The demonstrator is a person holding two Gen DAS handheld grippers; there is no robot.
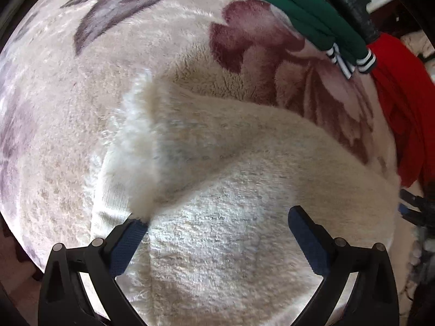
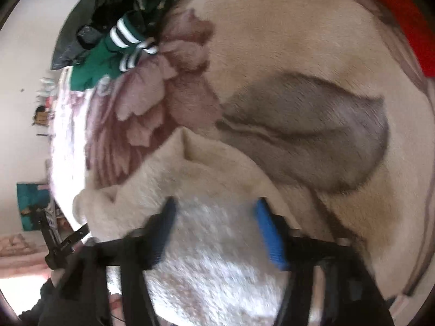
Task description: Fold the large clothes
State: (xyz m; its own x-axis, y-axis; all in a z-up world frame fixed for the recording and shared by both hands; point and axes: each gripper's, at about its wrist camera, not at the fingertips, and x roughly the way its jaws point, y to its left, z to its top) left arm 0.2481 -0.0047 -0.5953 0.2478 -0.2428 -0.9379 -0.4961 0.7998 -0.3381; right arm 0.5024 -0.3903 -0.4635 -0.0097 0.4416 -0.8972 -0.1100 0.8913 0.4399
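So the fluffy cream sweater [image 1: 217, 184] is lying bunched up on a floral plush blanket [image 1: 81, 95], with a green striped-cuff garment [image 1: 312, 19] and a red garment [image 1: 402, 114] sitting off at the far edge. The left tool [image 1: 217, 225] is hanging right over it with its jaws spread wide, not pinching anything. The right tool [image 2: 214, 217] is also hovering over the sweater, jaws apart and nothing gripped, though that view's blurry.

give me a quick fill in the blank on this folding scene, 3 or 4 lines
1. The fluffy garment under both grippers is ____ in colour.
2. The green garment has cuffs striped black and ____.
3. The blanket under the clothes has a ____ pattern.
4. The left gripper has its jaws ____.

Missing words: cream; white; flower; open
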